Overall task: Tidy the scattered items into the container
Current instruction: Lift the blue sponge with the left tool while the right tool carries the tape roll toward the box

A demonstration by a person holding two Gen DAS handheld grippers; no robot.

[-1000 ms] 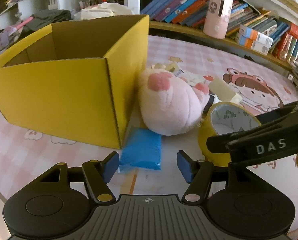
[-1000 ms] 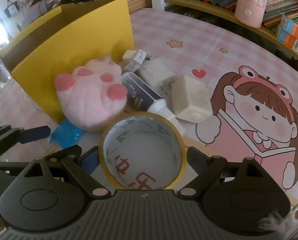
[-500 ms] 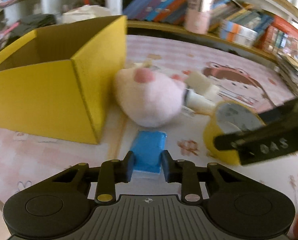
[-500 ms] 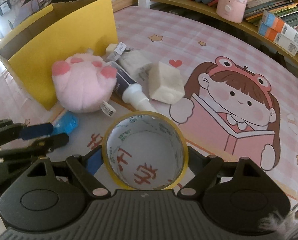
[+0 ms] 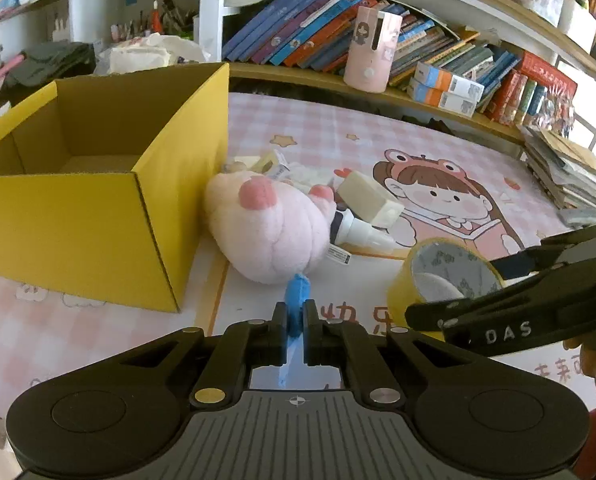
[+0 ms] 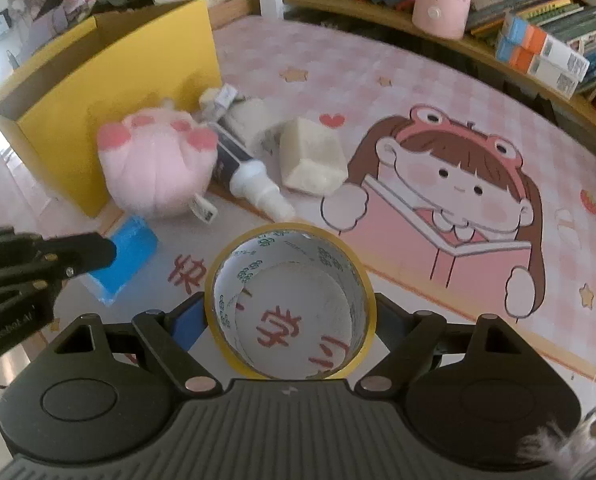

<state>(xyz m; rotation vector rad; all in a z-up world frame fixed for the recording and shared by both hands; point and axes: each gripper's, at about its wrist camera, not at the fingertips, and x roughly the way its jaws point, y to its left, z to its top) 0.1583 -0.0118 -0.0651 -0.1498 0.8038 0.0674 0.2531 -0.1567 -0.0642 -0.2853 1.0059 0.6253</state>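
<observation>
My left gripper point(image 5: 295, 312) is shut on a flat blue packet point(image 5: 298, 292), held edge-on just above the mat; in the right wrist view the blue packet point(image 6: 131, 254) shows at the left gripper's tip. My right gripper point(image 6: 289, 312) grips a yellow tape roll point(image 6: 281, 248) across its width, pads on both sides. An open yellow cardboard box point(image 5: 77, 216) stands at the left. Beside it lie a pink plush paw point(image 5: 269, 228), a white-capped tube point(image 5: 362, 234) and a cream block point(image 5: 370, 200).
A pink checked mat with a cartoon girl point(image 6: 458, 184) covers the table. A shelf of books point(image 5: 318, 32) and a pink cylinder point(image 5: 372, 52) run along the back. Stacked books point(image 5: 570, 176) lie at the far right. Small packets point(image 6: 221, 100) sit by the box corner.
The left jaws closed onto the blue packet, which went from lying flat to edge-on, slightly raised. The right gripper kept the tape roll and drew back from the plush.
</observation>
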